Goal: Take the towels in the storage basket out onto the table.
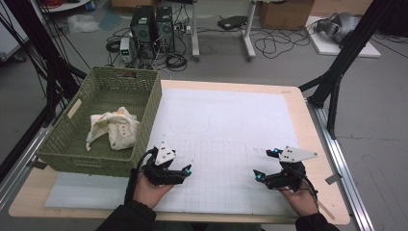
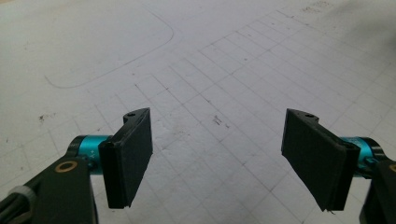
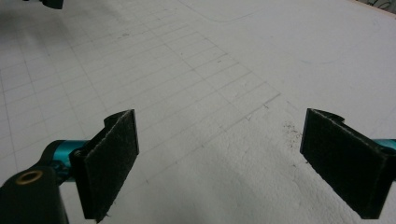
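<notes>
Cables and computer towers cluttered the floor behind the bench (image 1: 308, 120), where a white gridded mat (image 1: 226, 130) lay bare. Both tools — left tool (image 1: 182, 169), right tool (image 1: 263, 164) — rested low over the mat with jaws spread wide, grasping nothing. Crumpled cream cloth (image 1: 113, 127) sat inside the green basket (image 1: 144, 115) at the left — apparently untouched, so the work looked barely begun, or just finished.

R gripper (image 3: 219, 163) jaws apart (gridded mat (image 3: 196, 70))

Ahead of me: grey floor (image 1: 375, 120) carrying two black computer towers (image 1: 153, 26), tangled cables (image 1: 279, 43) and a cardboard box (image 1: 286, 14). Black frame legs (image 1: 337, 72) stand at right.
</notes>
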### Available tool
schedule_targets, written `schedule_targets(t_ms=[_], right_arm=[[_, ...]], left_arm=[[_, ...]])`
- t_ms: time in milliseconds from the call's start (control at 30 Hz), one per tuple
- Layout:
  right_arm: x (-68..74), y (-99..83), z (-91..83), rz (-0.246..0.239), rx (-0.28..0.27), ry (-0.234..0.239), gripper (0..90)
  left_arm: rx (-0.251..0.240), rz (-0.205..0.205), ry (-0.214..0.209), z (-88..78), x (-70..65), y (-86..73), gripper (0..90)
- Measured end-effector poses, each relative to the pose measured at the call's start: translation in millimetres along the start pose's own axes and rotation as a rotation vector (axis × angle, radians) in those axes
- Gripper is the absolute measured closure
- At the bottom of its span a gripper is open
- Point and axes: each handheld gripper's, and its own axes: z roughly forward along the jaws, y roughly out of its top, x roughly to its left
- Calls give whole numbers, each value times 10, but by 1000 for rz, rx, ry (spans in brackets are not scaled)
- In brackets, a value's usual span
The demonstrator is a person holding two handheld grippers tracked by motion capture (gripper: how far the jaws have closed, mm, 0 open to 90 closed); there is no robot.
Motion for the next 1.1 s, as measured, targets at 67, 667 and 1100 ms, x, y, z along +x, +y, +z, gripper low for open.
schedule_targets(t_ms=[67, 667, 1100], right_arm=[[6, 7, 22, -8, 4, 5, 106], [43, 0, -11, -6, 2, 1, 106], [34, -7, -20, 2, -6, 2, 106]], left_arm=[[-5, -4, 2, -4, 7, 0, 252], [-4, -6, -11, 11, -15, 8, 251], [-8, -14, -39, 38, -32, 73, 252]])
